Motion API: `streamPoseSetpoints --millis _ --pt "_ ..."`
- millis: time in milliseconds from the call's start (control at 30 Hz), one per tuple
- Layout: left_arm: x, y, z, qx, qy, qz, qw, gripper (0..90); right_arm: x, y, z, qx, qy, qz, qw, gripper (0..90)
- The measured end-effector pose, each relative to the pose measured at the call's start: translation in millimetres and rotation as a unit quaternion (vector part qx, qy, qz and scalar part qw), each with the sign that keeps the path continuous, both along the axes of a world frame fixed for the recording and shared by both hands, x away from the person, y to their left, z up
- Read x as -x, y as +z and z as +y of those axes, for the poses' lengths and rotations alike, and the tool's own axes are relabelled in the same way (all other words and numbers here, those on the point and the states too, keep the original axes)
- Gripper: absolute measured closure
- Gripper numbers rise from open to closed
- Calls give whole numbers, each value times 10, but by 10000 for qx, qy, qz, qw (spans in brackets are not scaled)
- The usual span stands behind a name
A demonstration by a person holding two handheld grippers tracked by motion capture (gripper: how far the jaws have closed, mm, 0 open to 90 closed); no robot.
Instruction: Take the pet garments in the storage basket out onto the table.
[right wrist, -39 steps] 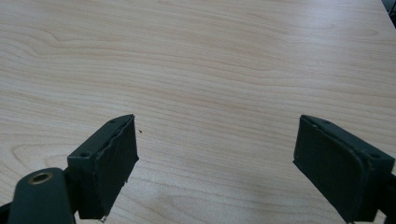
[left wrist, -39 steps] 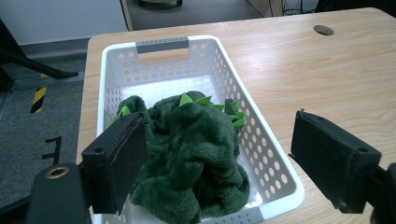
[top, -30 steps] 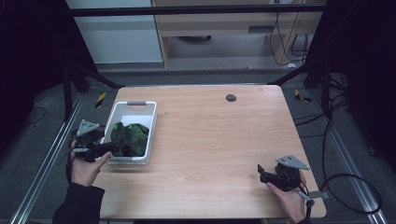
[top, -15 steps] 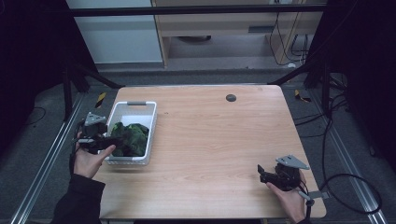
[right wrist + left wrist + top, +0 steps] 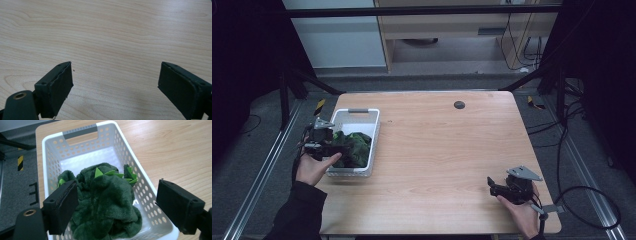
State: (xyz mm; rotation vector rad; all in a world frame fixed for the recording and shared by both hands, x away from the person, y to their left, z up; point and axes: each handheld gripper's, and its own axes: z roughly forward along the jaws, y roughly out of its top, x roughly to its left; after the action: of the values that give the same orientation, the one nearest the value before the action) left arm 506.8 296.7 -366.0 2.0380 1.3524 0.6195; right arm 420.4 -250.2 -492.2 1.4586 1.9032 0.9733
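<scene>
2 grippers were at work, and only the left gripper point(image 5: 333, 148) had moved: over the last second it had lifted from the near left side of the white basket point(image 5: 375, 131) to just above the green plush toy point(image 5: 105, 205). Its jaws stood wide, 1 brushing the toy's edge, the other outside the basket's wall. That suggested a reach not yet closed. The right gripper point(image 5: 493, 187) had stayed put, jaws wide over the bare table point(image 5: 120, 35).

Wooden table point(image 5: 437, 150), dark round grommet point(image 5: 459, 104)
</scene>
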Motion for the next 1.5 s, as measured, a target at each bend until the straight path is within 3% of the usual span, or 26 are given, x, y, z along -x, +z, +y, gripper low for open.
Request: streamPoseSetpoints --millis 333,800,1200,1500 --pt "-140 -79 -28 -175 -50 301 9994 165 -4 -5 3 5 5 34 10000 119" --pt "-276 -146 -50 -413 -183 741 9962 165 -14 -15 6 46 40 71 10000 114" --pt "-343 -217 -111 -542 -243 909 9941 170 -17 -20 9 37 46 117 9999 113" --pt "-421 -308 -130 -686 -279 1127 9909 208 -20 -25 14 33 59 142 9999 112"
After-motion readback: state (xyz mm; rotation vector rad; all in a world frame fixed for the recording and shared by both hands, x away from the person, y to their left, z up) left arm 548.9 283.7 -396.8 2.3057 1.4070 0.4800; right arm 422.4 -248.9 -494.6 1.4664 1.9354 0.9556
